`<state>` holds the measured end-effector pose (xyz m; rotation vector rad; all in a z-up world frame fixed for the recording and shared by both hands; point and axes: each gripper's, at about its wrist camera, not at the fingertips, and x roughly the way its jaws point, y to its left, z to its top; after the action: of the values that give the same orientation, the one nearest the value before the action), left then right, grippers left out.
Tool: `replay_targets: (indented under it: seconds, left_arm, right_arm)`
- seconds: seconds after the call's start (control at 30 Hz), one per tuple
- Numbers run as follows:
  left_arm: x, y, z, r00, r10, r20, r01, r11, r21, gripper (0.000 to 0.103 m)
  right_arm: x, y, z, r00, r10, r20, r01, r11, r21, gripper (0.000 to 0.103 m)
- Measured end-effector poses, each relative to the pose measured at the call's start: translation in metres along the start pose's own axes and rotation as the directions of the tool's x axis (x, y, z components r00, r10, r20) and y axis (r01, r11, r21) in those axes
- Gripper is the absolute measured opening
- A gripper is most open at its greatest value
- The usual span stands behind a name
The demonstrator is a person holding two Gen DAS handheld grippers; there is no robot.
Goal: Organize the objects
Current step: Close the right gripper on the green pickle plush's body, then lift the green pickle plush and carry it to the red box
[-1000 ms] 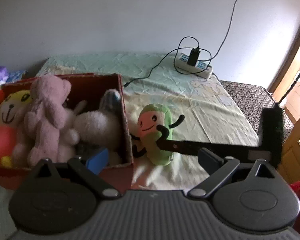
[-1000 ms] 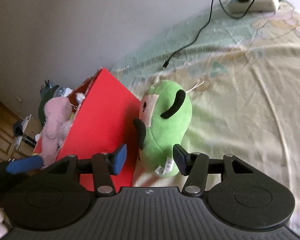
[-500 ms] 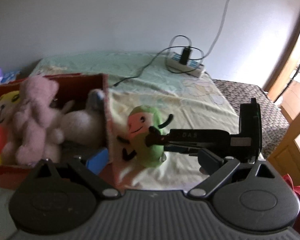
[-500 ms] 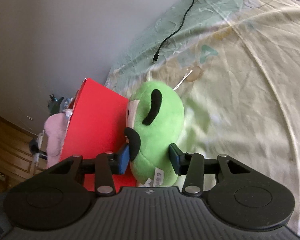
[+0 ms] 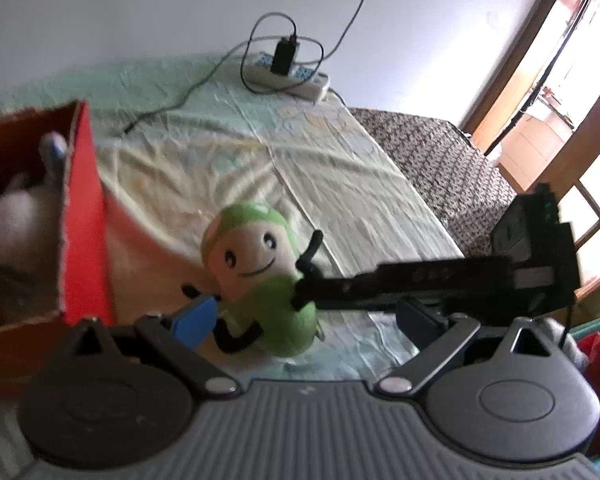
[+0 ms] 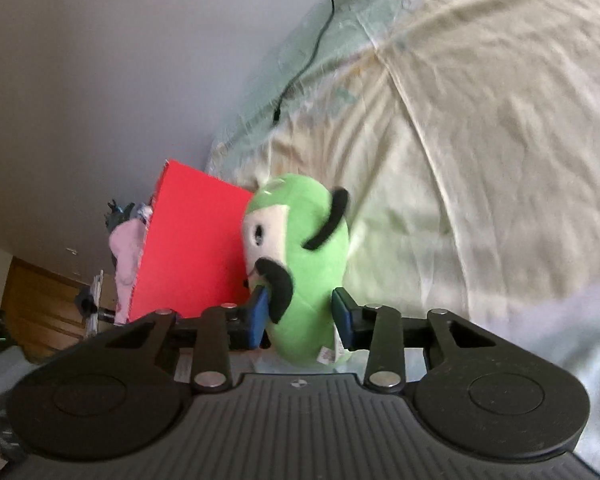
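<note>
Right gripper (image 6: 300, 316) jaws, wider a second ago, closing around green plush (image 6: 300, 264); pads now at its flanks. Plush stands on bed (image 6: 480, 140), red box (image 6: 196, 248) at its nine o'clock. Left gripper (image 5: 304, 316) jaws wide, empty; lift into box likely next.

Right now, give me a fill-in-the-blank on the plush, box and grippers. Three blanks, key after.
1. The green plush toy sits between the blue pads of the ____ gripper, whose jaws are closing.
2. The toy stands beside the ____ cardboard box, outside it.
3. The left gripper is ____ and grips nothing.

Missing words: right; red; open
</note>
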<state>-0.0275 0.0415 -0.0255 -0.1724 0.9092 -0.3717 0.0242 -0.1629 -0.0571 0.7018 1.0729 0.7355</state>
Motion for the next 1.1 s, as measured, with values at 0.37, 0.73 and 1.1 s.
replay_targets:
  seconds: [0.37, 0.73, 1.1]
  left_arm:
    - [0.062, 0.017, 0.007, 0.991, 0.093, -0.100, -0.098, 0.994, -0.054, 0.088]
    - [0.085, 0.020, 0.011, 0.978, 0.148, -0.147, -0.155, 0.987, -0.038, 0.084]
    - [0.075, -0.007, 0.007, 0.988, 0.099, -0.117, -0.097, 0.995, 0.022, 0.084]
  right_arm:
    - [0.030, -0.003, 0.026, 1.000, 0.016, -0.011, -0.016, 0.999, 0.030, 0.055]
    - [0.051, -0.005, 0.030, 0.993, 0.093, -0.075, -0.090, 0.995, 0.043, 0.059]
    - [0.015, -0.004, 0.021, 0.995, 0.093, -0.018, -0.092, 0.995, 0.045, 0.056]
